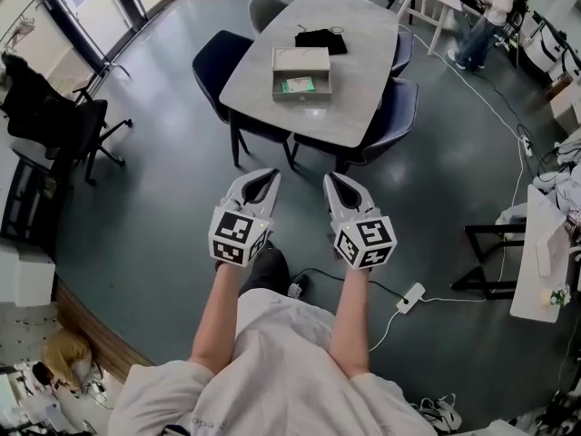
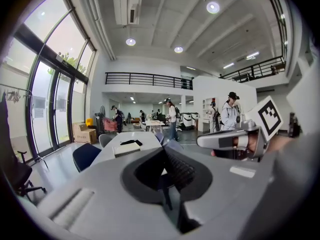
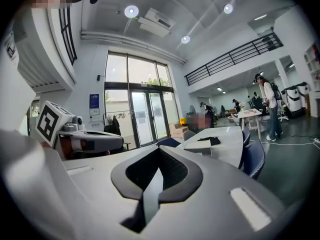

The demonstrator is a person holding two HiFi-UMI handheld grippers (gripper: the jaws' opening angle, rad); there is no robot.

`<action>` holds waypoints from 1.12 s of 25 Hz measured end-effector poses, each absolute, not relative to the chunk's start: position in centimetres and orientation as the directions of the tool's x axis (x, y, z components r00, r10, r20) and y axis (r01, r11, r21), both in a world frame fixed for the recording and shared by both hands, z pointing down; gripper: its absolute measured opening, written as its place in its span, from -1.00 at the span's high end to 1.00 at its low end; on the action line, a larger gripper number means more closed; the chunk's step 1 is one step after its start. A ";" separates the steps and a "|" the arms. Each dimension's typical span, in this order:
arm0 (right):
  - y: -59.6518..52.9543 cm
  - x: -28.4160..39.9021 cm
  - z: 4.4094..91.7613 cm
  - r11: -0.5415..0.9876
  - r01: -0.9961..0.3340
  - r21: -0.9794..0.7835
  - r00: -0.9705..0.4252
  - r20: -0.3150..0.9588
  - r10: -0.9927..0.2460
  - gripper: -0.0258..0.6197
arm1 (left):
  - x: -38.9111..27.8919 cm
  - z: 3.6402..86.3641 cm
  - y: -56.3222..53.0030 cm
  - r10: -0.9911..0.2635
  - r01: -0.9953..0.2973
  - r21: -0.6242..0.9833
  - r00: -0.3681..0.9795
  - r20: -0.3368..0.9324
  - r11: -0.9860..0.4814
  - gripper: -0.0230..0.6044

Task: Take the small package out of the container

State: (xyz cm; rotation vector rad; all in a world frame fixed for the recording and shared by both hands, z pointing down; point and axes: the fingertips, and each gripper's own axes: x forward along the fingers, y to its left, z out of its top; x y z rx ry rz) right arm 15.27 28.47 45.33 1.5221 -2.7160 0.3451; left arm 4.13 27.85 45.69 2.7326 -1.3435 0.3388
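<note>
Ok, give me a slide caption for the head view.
Left gripper and right gripper, both shut and empty, short of the table carrying the open box.

Well ahead of our fingers [image 1: 257, 189] we see the grey desk [image 1: 363, 80]. On it lies an open box [image 1: 300, 62], with a black bundle [image 1: 320, 40] just beyond it.

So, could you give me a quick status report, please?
Left gripper and right gripper shut, empty, well short of the table. Small package lies in the open container, untouched. Dark chair beside the table's near corner.
</note>
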 end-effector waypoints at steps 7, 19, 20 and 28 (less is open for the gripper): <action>26.1 16.3 47.3 0.473 -0.855 -0.213 -0.510 0.177 -0.842 0.93 | 4.1 47.5 26.0 -0.767 -0.791 -0.023 0.586 0.261 -0.611 0.76; 16.3 17.5 50.5 0.452 -0.858 -0.244 -0.508 0.264 -0.820 0.93 | 4.5 49.6 15.6 -0.742 -0.786 0.047 0.600 0.300 -0.616 0.76; 15.2 17.4 50.8 0.455 -0.856 -0.244 -0.512 0.276 -0.814 0.93 | 4.5 49.9 14.3 -0.734 -0.782 0.054 0.604 0.311 -0.621 0.76; 5.9 16.0 52.8 0.487 -0.854 -0.184 -0.518 0.393 -0.759 0.93 | 2.6 51.3 4.9 -0.703 -0.770 0.084 0.616 0.355 -0.632 0.76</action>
